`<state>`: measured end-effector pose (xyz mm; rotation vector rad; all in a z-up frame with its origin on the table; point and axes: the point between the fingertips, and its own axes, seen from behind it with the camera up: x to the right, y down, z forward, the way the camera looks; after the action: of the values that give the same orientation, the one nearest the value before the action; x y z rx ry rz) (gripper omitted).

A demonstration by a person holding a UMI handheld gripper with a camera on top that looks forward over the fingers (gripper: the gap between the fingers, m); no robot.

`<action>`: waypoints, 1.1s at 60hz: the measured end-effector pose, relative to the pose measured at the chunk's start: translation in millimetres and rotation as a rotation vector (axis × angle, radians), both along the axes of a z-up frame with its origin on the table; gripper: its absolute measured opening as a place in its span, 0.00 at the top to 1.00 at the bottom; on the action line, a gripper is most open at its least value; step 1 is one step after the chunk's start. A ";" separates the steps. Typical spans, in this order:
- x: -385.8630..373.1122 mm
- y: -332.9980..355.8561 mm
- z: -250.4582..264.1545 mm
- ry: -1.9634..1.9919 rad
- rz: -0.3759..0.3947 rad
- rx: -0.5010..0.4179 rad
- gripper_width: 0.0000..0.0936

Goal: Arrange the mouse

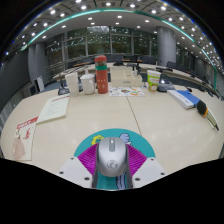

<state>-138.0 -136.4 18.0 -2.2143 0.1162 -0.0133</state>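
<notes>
A grey wireless mouse [112, 156] sits between my fingers, its nose pointing away from me. My gripper [112, 148] is shut on it, with the magenta pads [90, 160] pressing on both of its sides. Under and just beyond the mouse lies a round teal mouse mat [143, 148] with a cartoon print, on the pale table [110, 115]. I cannot tell whether the mouse rests on the mat or hangs just above it.
Beyond the mat, at the table's far side, stand a red and green stack of containers [101, 75], a white cup [88, 85] and a pale cup [153, 80]. Papers [52, 108] and a red-printed leaflet [22, 135] lie left; a blue book [185, 98] lies right.
</notes>
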 end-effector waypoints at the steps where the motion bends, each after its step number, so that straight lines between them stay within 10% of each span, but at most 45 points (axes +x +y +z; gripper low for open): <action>1: 1.5 -0.2 -5.3 -0.003 0.004 -0.007 0.57; 9: 4.4 -5.3 -27.0 -0.018 0.043 -0.030 0.47; 17: 2.5 -18.1 -10.2 -0.040 0.046 -0.034 0.07; 66: -58.1 -287.2 200.6 -0.137 -0.067 0.080 0.08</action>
<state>-196.1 -423.6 218.5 -2.1217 0.1134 -0.1934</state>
